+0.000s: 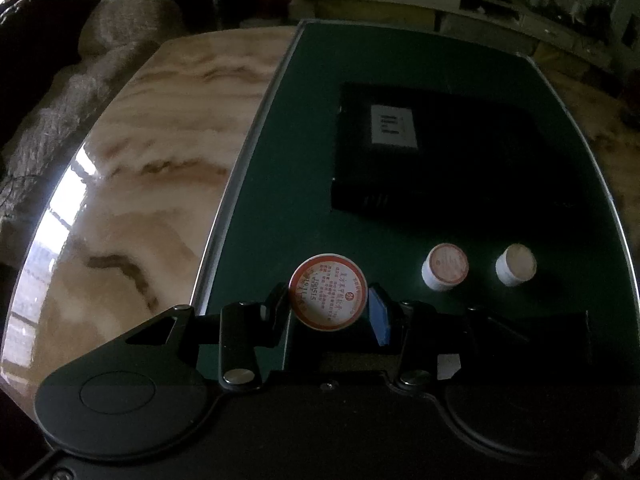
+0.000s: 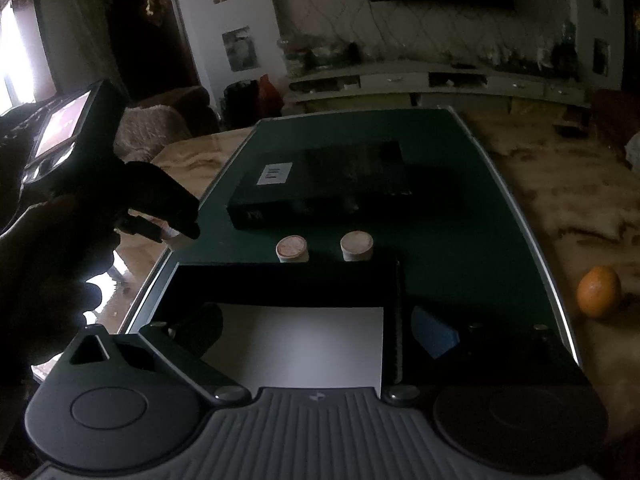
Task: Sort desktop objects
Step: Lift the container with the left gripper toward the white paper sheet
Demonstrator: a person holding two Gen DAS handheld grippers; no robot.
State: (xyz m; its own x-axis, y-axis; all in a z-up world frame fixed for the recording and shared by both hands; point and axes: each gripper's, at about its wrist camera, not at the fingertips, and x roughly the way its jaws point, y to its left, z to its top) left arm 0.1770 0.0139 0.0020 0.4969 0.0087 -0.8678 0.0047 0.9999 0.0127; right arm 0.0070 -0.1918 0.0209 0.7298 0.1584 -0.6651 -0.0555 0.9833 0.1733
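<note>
My left gripper (image 1: pixel 328 312) is shut on a small white bottle with a red-rimmed label (image 1: pixel 328 292), held over the near left part of the green mat (image 1: pixel 288 160). Two more small white bottles (image 1: pixel 445 266) (image 1: pixel 516 265) stand on the mat to its right; they also show in the right wrist view (image 2: pixel 292 249) (image 2: pixel 357 245). A flat black box with a white label (image 1: pixel 440 152) (image 2: pixel 320 180) lies farther back. My right gripper (image 2: pixel 316 328) is open around a black book with a white panel (image 2: pixel 296 344) lying on the mat.
The mat lies on a glossy marble-pattern table (image 1: pixel 140 184). An orange (image 2: pixel 599 291) sits on the table right of the mat. The left hand and its gripper (image 2: pixel 100 184) show at the left of the right wrist view.
</note>
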